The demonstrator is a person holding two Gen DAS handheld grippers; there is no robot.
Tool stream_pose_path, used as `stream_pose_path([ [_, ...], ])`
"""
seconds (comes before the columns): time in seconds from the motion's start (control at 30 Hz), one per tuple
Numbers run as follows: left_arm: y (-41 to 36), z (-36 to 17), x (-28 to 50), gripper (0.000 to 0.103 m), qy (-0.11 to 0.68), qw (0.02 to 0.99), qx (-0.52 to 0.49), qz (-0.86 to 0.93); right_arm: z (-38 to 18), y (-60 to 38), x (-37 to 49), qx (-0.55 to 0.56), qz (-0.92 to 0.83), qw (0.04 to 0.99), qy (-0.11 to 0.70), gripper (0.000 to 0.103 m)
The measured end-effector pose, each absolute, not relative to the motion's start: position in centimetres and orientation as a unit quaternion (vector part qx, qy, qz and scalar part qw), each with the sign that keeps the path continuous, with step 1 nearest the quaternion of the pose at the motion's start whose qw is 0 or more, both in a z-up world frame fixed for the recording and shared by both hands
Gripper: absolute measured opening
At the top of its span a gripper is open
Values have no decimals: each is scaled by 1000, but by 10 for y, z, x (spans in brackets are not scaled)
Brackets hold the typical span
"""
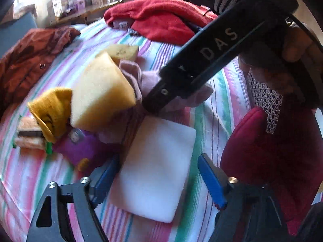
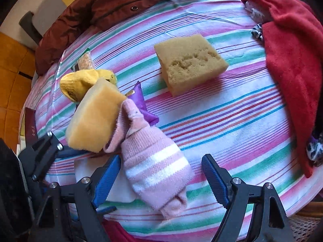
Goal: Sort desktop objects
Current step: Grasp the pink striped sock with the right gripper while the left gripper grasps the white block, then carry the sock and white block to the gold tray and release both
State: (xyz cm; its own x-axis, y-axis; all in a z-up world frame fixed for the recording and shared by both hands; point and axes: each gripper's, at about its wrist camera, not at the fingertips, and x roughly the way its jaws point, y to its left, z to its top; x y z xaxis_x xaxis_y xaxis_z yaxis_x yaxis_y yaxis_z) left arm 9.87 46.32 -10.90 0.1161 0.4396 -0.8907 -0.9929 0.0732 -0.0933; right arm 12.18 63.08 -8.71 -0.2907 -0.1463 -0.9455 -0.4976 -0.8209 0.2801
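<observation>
My left gripper (image 1: pixel 158 173) is open, its blue pads either side of a white foam block (image 1: pixel 159 167) on the striped cloth. My right gripper (image 2: pixel 161 173) is open above a pink striped sock (image 2: pixel 155 161), which lies between its pads. A yellow sponge (image 2: pixel 94 119) leans on the sock; it also shows in the left wrist view (image 1: pixel 101 92). A yellow sock (image 2: pixel 80 82), a purple pouch (image 2: pixel 141 102) and a tan sponge (image 2: pixel 189 64) lie beyond. The right gripper's black body (image 1: pixel 201 64) crosses the left wrist view.
A red towel (image 2: pixel 292 50) lies at the right, a brown jacket (image 2: pixel 105 6) at the far left. A snack packet (image 2: pixel 85 61) sits near the left edge of the table. A dark red cushion (image 1: pixel 272 161) is at the right.
</observation>
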Motion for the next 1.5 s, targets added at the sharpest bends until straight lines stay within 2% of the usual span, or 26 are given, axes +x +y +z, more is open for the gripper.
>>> stream_pose_path([
  [0.07,460,-109,99,68,359,631,-380,574,-91,628,119,-595,749,116,267,83],
  [0.23,449,-107,88,67,318,617,-409,593,-87,625,121,-594,752,114,261,68],
  [0.3,443,-106,85,66,303,610,-421,599,-86,624,121,-593,754,112,259,57],
  [0.5,408,-101,74,63,246,588,-450,626,-77,601,115,-606,765,100,193,44],
  [0.77,356,-93,64,63,184,554,-460,669,-46,574,143,-588,787,99,160,43],
  [0.93,334,-79,61,63,157,544,-450,691,-33,549,155,-565,804,83,167,43],
  [1.13,296,-51,61,63,126,526,-424,726,-13,507,169,-512,837,21,191,43],
  [1.5,221,-25,28,63,52,430,-408,804,1,429,111,-465,863,-57,191,43],
])
